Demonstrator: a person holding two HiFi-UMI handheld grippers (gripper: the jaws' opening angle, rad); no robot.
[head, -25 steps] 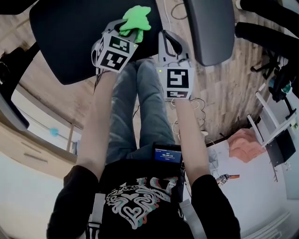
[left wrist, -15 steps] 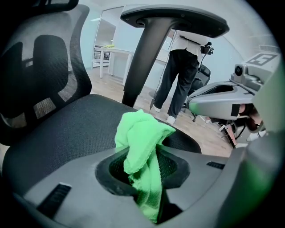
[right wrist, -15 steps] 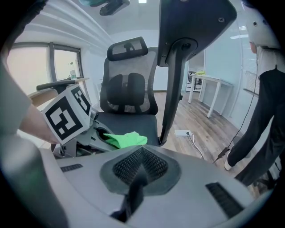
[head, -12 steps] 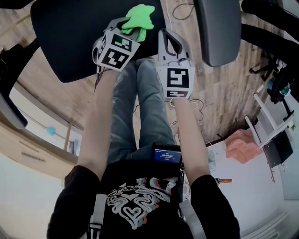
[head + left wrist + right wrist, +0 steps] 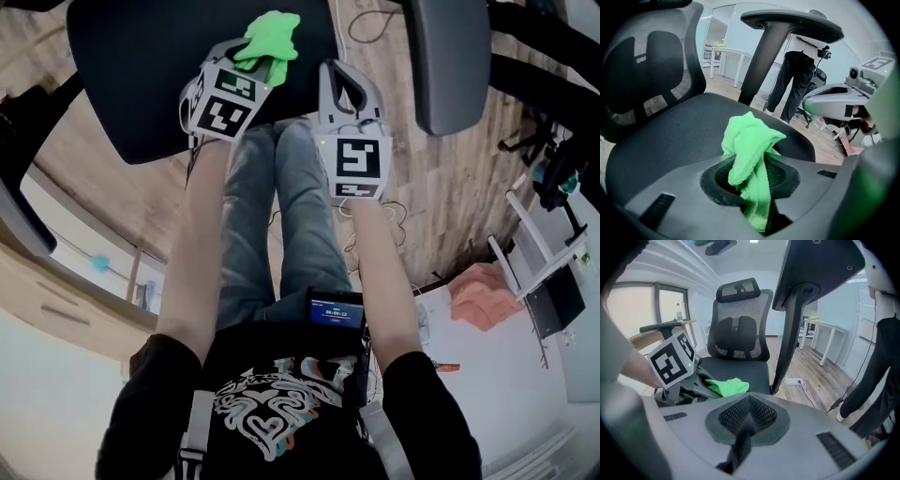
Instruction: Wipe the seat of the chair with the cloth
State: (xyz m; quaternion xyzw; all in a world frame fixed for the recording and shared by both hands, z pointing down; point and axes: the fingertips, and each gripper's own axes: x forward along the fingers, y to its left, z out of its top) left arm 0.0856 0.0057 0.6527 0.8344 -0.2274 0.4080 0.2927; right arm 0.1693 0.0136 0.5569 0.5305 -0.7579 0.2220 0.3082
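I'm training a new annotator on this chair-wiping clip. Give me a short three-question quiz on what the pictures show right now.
1. Multiple choice: which gripper is shut on the green cloth? A left, B right.
2. True or false: the jaws of the right gripper stand apart.
3. Fill in: the cloth is held over the black ____.
Key: 1 A, the left gripper. 2 False, they are together, empty. 3 seat.
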